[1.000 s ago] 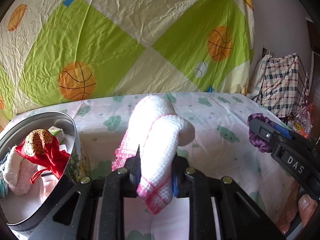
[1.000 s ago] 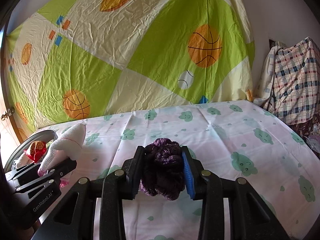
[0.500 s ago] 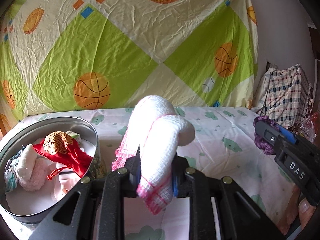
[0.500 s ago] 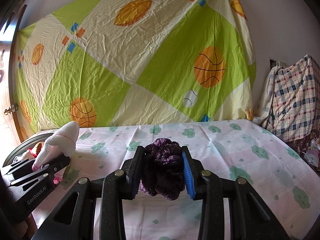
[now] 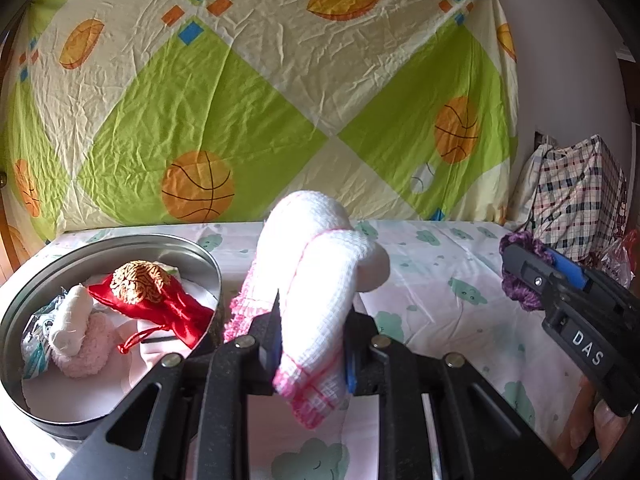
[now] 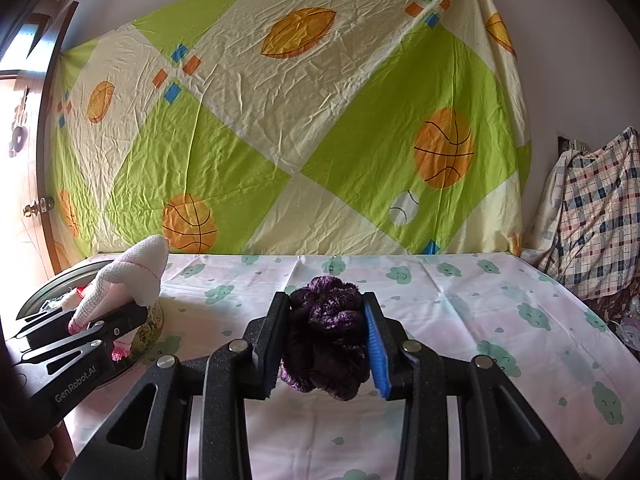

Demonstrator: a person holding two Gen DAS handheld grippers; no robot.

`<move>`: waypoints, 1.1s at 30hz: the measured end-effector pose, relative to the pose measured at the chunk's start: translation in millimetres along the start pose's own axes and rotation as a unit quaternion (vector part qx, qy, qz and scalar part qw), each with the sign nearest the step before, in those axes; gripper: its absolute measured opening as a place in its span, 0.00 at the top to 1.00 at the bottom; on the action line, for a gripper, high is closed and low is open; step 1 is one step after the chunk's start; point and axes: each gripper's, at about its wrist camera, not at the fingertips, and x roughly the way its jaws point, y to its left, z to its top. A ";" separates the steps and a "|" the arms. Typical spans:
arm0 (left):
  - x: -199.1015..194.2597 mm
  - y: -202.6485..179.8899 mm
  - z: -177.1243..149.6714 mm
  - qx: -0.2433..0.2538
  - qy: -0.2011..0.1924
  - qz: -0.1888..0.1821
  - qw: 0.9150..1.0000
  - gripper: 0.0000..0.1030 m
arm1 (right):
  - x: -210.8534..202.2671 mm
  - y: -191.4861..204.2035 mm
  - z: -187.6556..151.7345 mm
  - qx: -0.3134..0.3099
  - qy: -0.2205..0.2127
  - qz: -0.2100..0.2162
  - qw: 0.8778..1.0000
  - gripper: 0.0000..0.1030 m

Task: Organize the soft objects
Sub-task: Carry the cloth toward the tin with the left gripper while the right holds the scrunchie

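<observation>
A basketball-print sheet (image 6: 288, 128) covers the wall behind the cloud-patterned tablecloth (image 6: 460, 304), with a plaid bundle (image 6: 592, 216) alongside.

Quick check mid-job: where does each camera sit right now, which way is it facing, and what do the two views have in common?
Left wrist: sits on the left gripper, facing the hanging sheet; gripper shut on white cloth, tin at left, fingertips bottom right.
Right wrist: sits on the right gripper, facing the same sheet; gripper shut on purple scrunchie.
Shared: each shows the other gripper, both soft things, tin, cloud-print bedsheet, checked bag.
</observation>
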 end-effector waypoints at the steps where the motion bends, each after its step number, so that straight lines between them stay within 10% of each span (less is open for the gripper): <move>1: -1.2 0.7 -0.2 0.000 -0.001 0.001 1.000 0.80 | -0.2 0.0 0.0 0.000 0.000 0.000 1.000 0.62; 33: -25.2 31.1 -5.7 -0.021 -0.024 0.019 0.999 0.80 | -6.3 38.3 -3.5 -0.010 -0.001 0.033 0.999 0.62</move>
